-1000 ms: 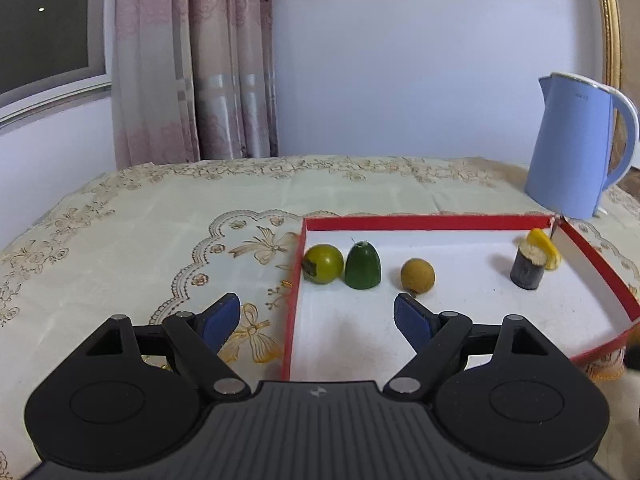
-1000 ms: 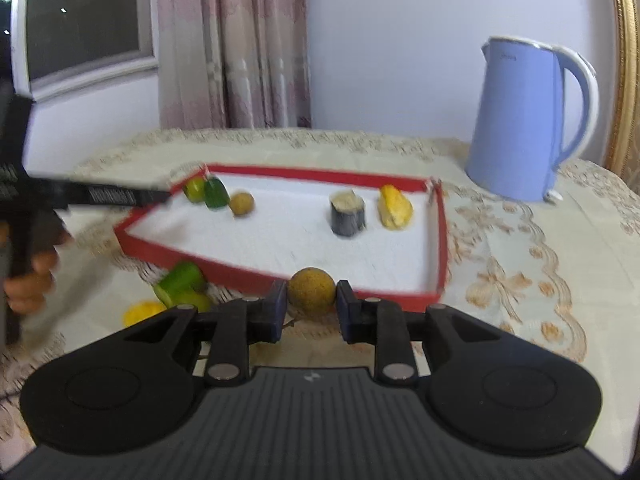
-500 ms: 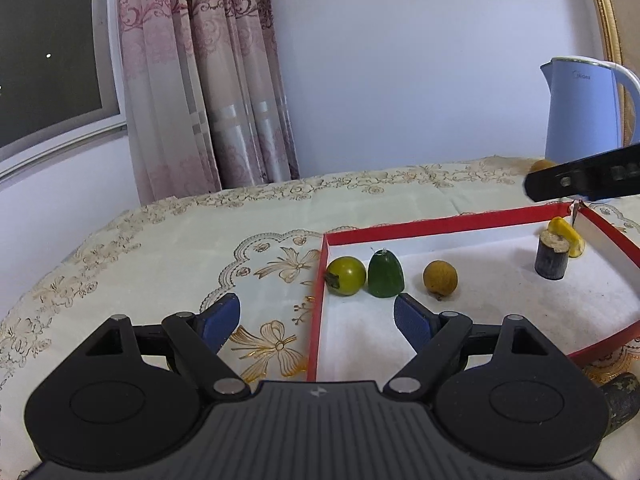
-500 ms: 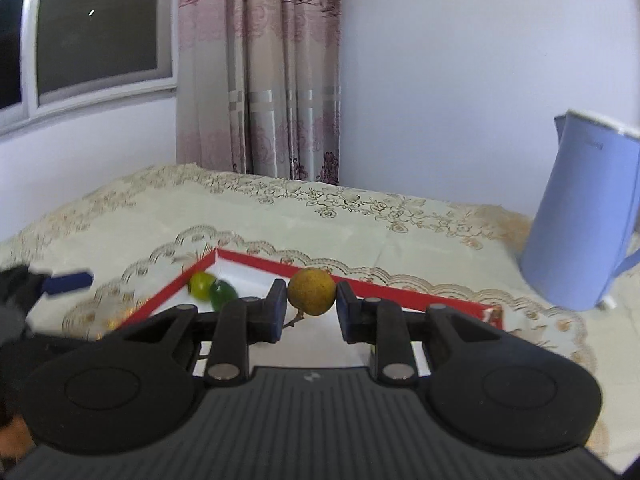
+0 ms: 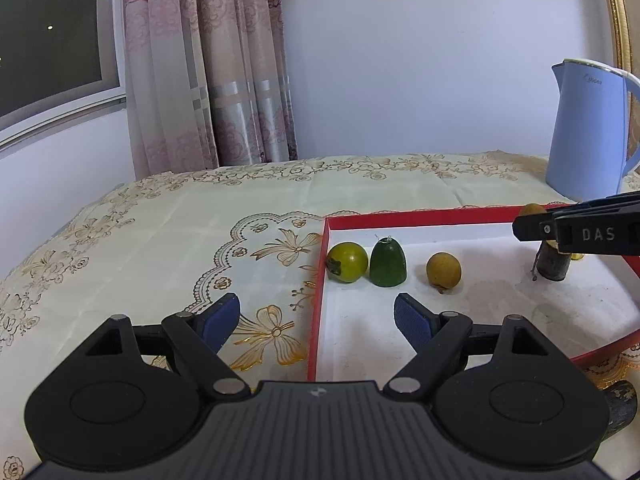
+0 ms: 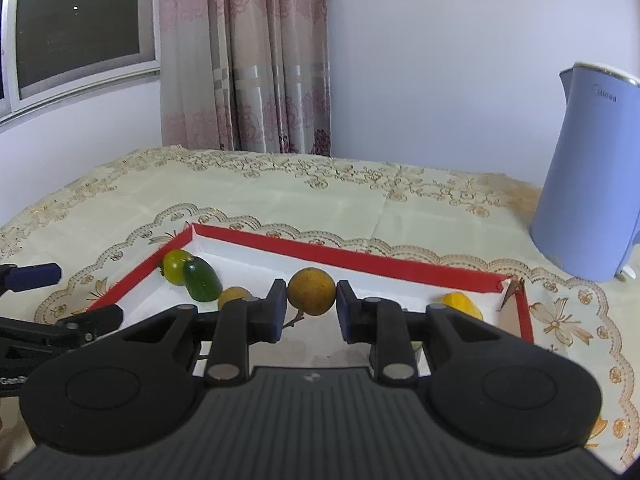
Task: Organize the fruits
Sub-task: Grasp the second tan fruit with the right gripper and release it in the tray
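Red-rimmed white tray [image 5: 420, 216], pale blue kettle [image 5: 586, 136], gold-embroidered cream tablecloth [image 5: 180, 240]

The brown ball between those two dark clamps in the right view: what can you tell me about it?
The brown fruit is round, tan, with a dull, faintly speckled skin and a thin twig hanging from its underside. The right gripper is shut on it, one blue pad pressing each side, and holds it in the air above the red-rimmed tray, clear of the white floor. It looks whole and unbruised. A similar brown fruit lies in the tray beside a green one. In the left view only its top peeks over the gripper's fingers.
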